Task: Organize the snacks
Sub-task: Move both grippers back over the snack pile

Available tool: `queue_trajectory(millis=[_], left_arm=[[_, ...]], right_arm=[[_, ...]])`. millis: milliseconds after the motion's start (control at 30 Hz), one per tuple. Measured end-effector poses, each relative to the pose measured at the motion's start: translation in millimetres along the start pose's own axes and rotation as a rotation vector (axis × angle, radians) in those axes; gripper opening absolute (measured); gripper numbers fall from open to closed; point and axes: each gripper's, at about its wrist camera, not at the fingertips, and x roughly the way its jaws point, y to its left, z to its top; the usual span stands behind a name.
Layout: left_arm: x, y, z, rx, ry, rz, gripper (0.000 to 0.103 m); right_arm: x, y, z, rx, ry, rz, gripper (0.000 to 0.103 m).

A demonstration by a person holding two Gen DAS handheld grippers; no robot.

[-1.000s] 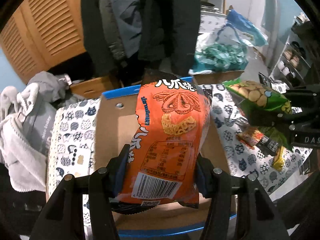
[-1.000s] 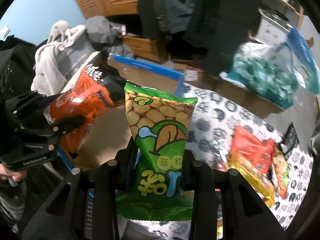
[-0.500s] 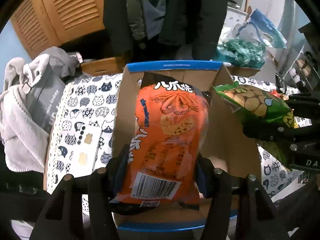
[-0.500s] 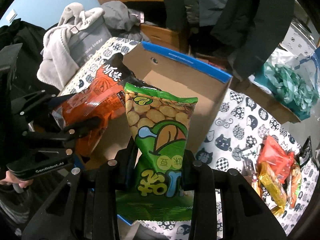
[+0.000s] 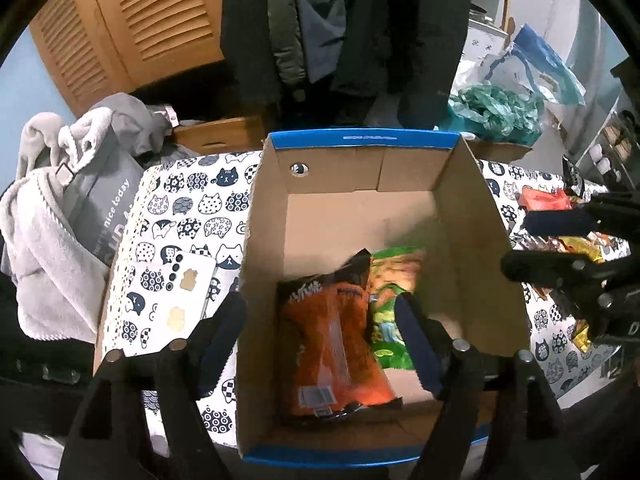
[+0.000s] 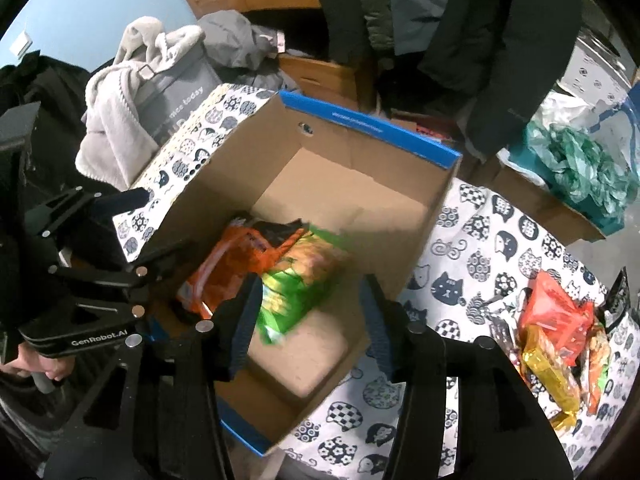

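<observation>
An open cardboard box with a blue rim stands on the cat-print tablecloth; it also shows in the right wrist view. An orange snack bag lies on the box floor, with a blurred green snack bag beside it on the right. Both bags show in the right wrist view, orange and green. My left gripper is open and empty above the box. My right gripper is open and empty above the box's near right corner.
A heap of loose snack packets lies on the tablecloth right of the box. A white phone lies left of the box. A grey towel and bag sit at the far left. Coats hang behind.
Both grippers have opened and let go of their bags. The orange and green bags have dropped into the box. The green one is blurred with motion.
</observation>
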Motion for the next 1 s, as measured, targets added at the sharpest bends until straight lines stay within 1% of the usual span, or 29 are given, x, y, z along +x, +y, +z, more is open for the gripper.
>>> queue_trajectory(millis=[33, 100, 233, 367, 467, 533, 700, 800, 1000], left_arm=[[-1, -2, 0, 0.005, -0.003, -0.001, 0.08], [-3, -8, 2, 0.02, -0.005, -0.005, 0.08], [-10, -25, 7, 0.044, -0.023, -0.03, 0.08], [-15, -49, 13, 0.098, -0.04, -0.034, 0.08], [-17, -65, 16, 0.124, -0.04, -0.047, 0.08], [-19, -75, 18, 0.138, -0.04, -0.047, 0.08], [-23, -108, 23, 0.185, -0.045, -0.076, 0.08], [-22, -129, 24, 0.218, -0.038, -0.096, 0.08], [-14, -172, 25, 0.272, -0.006, -0.137, 0.08]], right_arm=[[-2, -2, -1, 0.002, -0.004, -0.005, 0.058], [-7, -9, -5, 0.011, -0.011, -0.017, 0.061], [-16, -28, -16, 0.047, -0.015, -0.036, 0.061], [-27, -53, -30, 0.092, -0.025, -0.063, 0.062], [-37, -74, -44, 0.128, -0.026, -0.091, 0.066], [-43, -86, -51, 0.149, -0.028, -0.1, 0.067], [-57, -116, -72, 0.213, -0.038, -0.123, 0.068], [-64, -135, -86, 0.252, -0.04, -0.145, 0.071], [-74, -170, -118, 0.325, -0.036, -0.172, 0.071]])
